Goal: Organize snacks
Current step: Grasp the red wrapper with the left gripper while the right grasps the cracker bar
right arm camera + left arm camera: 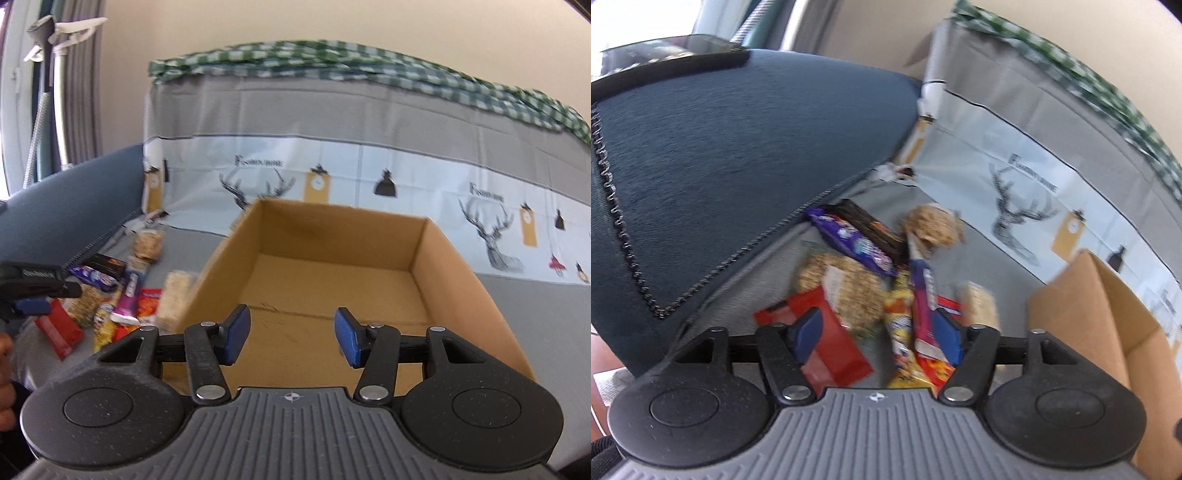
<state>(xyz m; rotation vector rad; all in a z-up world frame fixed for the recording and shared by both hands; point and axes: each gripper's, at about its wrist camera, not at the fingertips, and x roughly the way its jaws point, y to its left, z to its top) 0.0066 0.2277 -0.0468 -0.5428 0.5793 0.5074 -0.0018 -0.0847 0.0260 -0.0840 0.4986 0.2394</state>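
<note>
While both tools gape empty, cushion flanks snacks, box beside

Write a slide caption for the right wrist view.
Open right gripper poised over an empty cardboard box, snack packets piled to its left.
</note>
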